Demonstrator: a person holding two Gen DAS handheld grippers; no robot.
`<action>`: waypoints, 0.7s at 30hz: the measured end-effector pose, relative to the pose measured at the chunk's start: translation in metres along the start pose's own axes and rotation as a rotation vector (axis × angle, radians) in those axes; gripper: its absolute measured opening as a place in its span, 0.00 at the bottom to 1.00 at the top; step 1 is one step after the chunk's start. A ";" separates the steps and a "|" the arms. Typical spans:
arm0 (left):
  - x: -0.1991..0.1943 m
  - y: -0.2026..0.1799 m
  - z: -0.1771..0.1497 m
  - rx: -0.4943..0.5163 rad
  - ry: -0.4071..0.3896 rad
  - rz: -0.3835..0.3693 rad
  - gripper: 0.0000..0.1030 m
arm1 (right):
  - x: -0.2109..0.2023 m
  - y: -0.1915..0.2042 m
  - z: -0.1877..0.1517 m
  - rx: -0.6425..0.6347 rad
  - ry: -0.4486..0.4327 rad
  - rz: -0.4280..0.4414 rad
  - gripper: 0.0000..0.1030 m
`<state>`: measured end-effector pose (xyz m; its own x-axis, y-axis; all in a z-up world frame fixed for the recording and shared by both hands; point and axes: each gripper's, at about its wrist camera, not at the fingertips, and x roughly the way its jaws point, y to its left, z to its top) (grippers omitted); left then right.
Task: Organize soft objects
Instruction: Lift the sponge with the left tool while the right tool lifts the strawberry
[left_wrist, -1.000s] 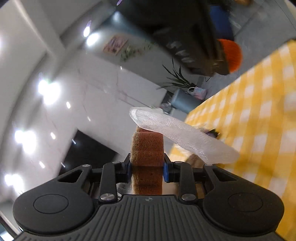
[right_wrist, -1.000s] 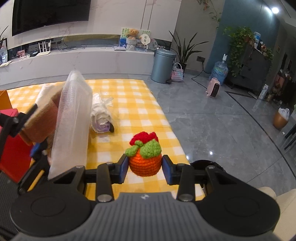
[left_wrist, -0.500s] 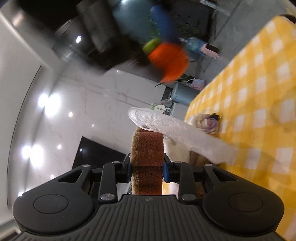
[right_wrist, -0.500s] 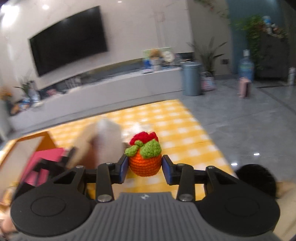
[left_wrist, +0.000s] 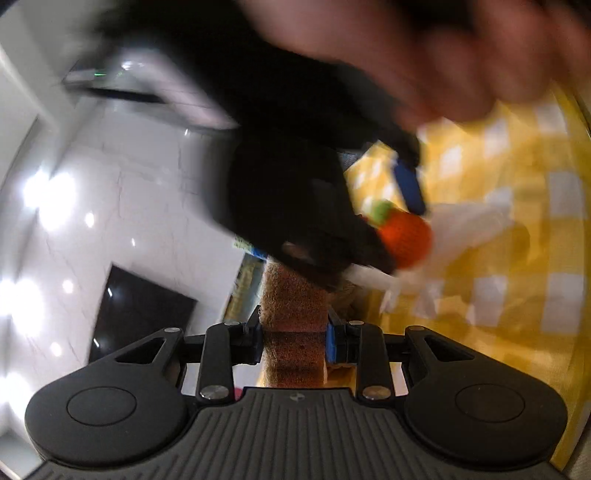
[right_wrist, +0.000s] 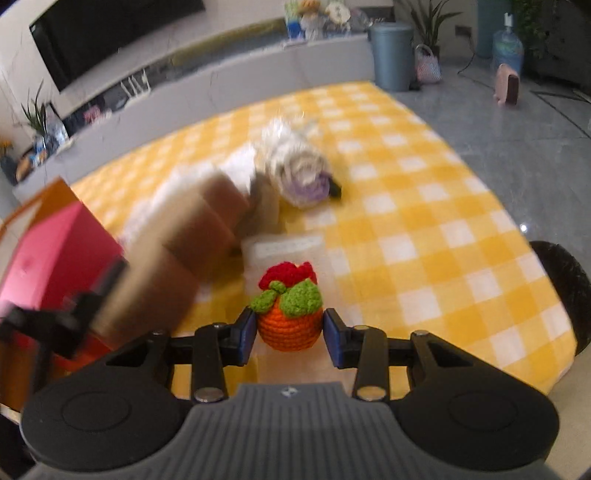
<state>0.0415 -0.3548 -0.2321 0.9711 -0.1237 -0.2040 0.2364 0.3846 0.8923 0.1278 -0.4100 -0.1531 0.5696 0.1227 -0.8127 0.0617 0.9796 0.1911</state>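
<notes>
Left wrist view: the left gripper (left_wrist: 294, 338) is clamped on a brown sponge block (left_wrist: 293, 314), whose long axis runs forward along the fingers, tilted up and away. The right gripper (left_wrist: 397, 221), blurred, crosses ahead carrying an orange crochet fruit (left_wrist: 406, 240) above the yellow checked cloth (left_wrist: 517, 295).

Right wrist view: the right gripper (right_wrist: 290, 338) pinches the crochet fruit (right_wrist: 288, 317), leaves pointing up. A red box (right_wrist: 55, 254) sits at left, a rolled towel (right_wrist: 299, 173) beyond. Step in hand appears to be carrying; next, likely lowering into the box.

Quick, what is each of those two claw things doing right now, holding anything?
Left gripper: closed on a brown sponge.
Right gripper: closed on an orange crocheted fruit.
</notes>
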 end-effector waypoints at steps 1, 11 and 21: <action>0.001 0.009 0.001 -0.045 0.009 -0.017 0.34 | 0.005 0.001 -0.001 -0.006 0.012 -0.020 0.38; -0.014 0.119 -0.020 -0.555 -0.105 -0.328 0.33 | -0.023 -0.010 0.003 0.054 -0.084 0.047 0.38; -0.009 0.228 -0.042 -0.882 -0.091 -0.422 0.33 | -0.050 -0.012 0.015 0.100 -0.175 0.169 0.38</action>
<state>0.0881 -0.2276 -0.0439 0.8041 -0.4635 -0.3722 0.5383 0.8335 0.1248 0.1104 -0.4306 -0.1066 0.7110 0.2453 -0.6590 0.0298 0.9258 0.3768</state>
